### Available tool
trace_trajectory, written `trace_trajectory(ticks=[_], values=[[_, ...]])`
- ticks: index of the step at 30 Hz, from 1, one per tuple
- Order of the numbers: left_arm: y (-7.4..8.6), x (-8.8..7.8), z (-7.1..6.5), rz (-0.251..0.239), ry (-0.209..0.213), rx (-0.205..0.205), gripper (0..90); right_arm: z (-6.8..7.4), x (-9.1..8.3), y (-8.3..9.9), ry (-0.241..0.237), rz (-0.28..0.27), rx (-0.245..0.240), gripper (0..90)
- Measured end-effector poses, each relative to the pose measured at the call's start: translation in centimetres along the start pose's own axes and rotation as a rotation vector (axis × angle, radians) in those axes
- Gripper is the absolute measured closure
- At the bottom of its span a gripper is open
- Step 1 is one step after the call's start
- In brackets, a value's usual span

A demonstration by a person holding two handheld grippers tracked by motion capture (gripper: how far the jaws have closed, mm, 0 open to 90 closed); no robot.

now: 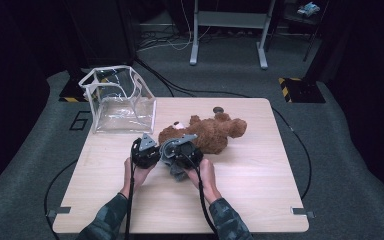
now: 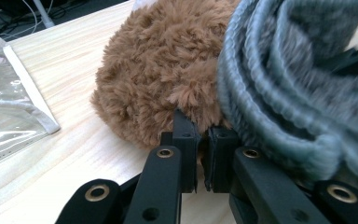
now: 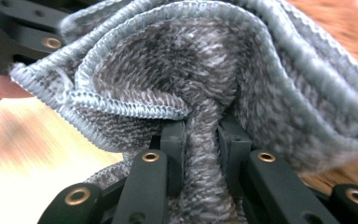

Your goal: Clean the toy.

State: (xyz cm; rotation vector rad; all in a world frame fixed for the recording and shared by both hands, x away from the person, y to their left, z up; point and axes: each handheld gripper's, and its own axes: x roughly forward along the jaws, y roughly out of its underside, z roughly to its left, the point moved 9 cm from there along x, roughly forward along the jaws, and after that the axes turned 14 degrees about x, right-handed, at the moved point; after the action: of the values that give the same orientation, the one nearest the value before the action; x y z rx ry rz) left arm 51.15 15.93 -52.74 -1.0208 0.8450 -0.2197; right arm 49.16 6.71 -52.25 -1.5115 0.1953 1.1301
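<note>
Left of the teddy bear (image 1: 202, 134), at the far left corner of the table (image 1: 260, 190), one clear plastic bag (image 1: 117, 100) is standing open and empty; I am leaving it alone for now. Just in front of the bear's near flank my left claw (image 1: 145, 151) is resting with its jaws drawn almost together; in the left gripper view that left claw (image 2: 204, 140) is pinching at the seam where brown fur meets the grey towel (image 2: 298, 88), and I cannot tell for sure whether it is gripping towel edge, fur, or nothing. Right of it, still against the bear's near side, my right claw (image 1: 182, 150) is holding the towel (image 1: 177, 170); in the right gripper view the right claw (image 3: 204, 140) is squeezing a thick fold of terry cloth (image 3: 205, 74) between its pads, with loose hemmed layers bunching above.

I am judging the towel as light, soft and limp; it is going to sag and unfold wherever it is unsupported, so a grip on a stitched hem or a doubled fold is looking safest; the looped pile is giving plenty of friction, so slipping seems unlikely. The bear is seeming equally soft and light, and may drag along if fur is getting caught.

Counting: one bag, one bear, one towel, two claws, one table.
</note>
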Motion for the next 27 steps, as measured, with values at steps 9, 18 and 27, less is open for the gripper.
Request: trace_trajectory(ticks=[9,18,27], values=[[0.1,0.1,0.3,-0.009,0.003,-0.014,84.7,-5.8,-0.8,1.2,0.118,0.004,0.137,76.4],[0.2,0.0,0.3,0.006,0.014,-0.012,83.0,-8.9,-3.6,3.4,0.147,0.004,0.178,76.2],[0.1,0.1,0.3,0.01,0.014,-0.014,78.7,-14.4,-7.9,5.8,0.231,0.015,0.284,75.5]])
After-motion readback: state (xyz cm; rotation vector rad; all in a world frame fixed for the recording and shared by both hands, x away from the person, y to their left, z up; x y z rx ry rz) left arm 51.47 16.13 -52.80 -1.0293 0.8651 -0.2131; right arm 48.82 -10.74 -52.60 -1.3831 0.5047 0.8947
